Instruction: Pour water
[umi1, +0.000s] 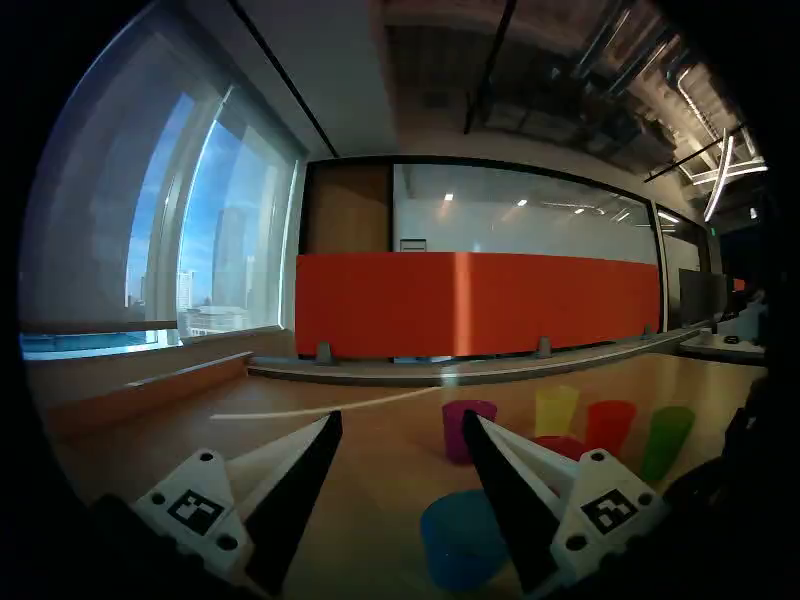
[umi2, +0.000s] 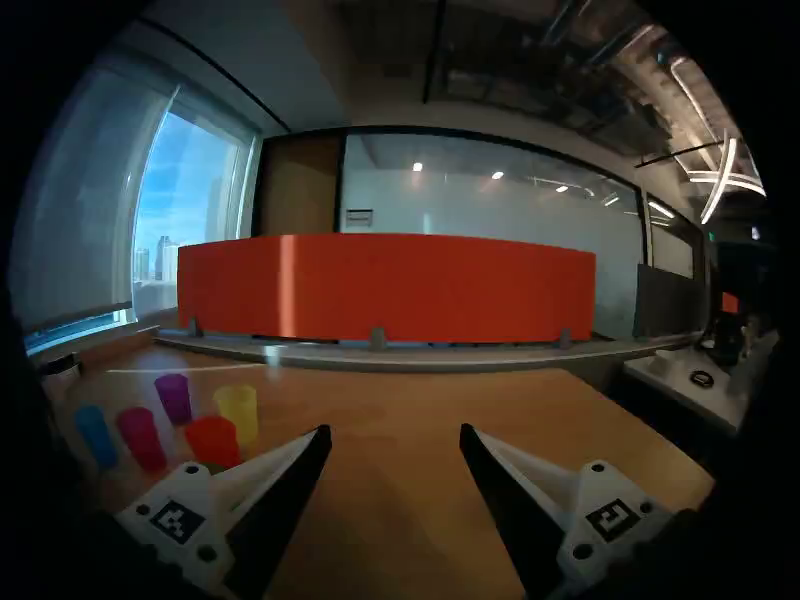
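Left claw (umi1: 400, 418) and right claw (umi2: 395, 432) we hold spread apart, empty. On the desk (umi1: 390, 470), our blue cup (umi1: 462, 540) stands bottom centre; purple cup (umi1: 468, 428), yellow cup (umi1: 556, 408), green cup (umi1: 667, 440) lower right.

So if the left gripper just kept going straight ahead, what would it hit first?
Probably the purple cup: it stands just beyond one fingertip of the left gripper. The blue cup looks to sit below the open fingers, though depth is hard to judge.
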